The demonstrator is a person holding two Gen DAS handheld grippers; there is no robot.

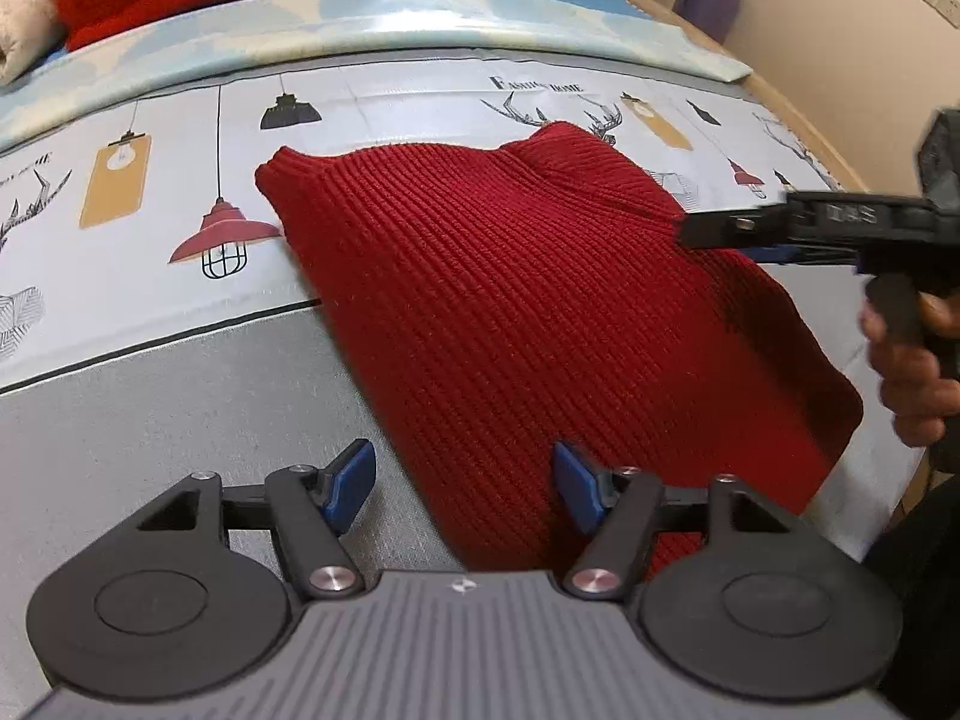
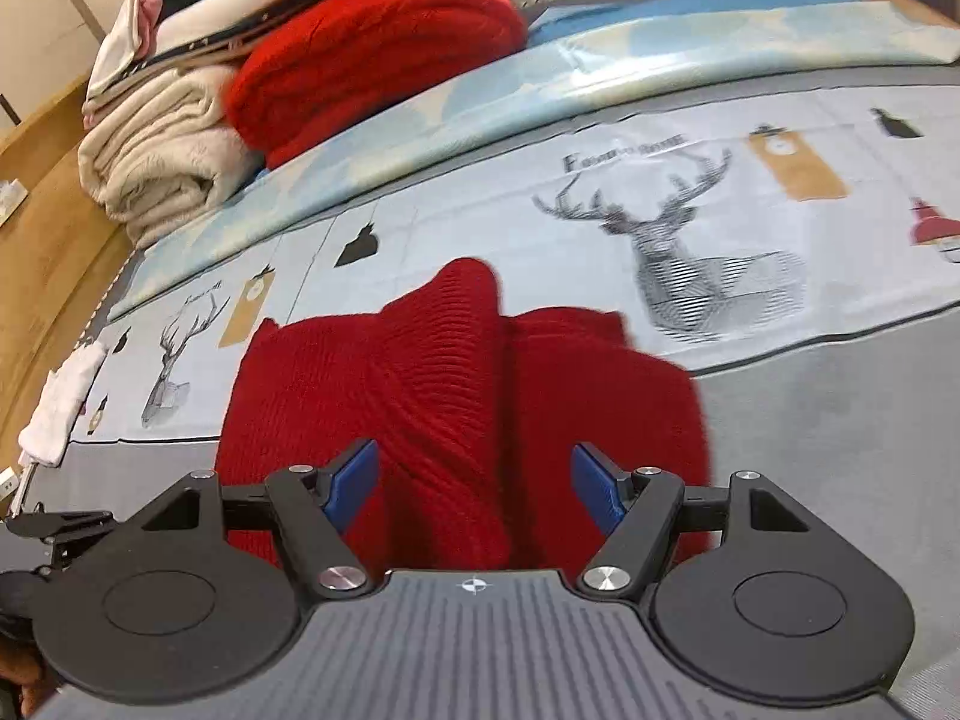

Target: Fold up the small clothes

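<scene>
Dark red ribbed knit sweater is lying partly folded on the grey printed bed cover; I am hovering my left claw and right claw wide apart, empty, probably readying another fold.

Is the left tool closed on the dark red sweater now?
No, the left tool stands open, its blue pads apart above the dark red sweater, with no fabric pinched between them.

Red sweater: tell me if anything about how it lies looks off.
The red sweater lies askew across the printed cloth, with a raised ridge bunched down its middle rather than flat. Both grippers are open, above it.
</scene>
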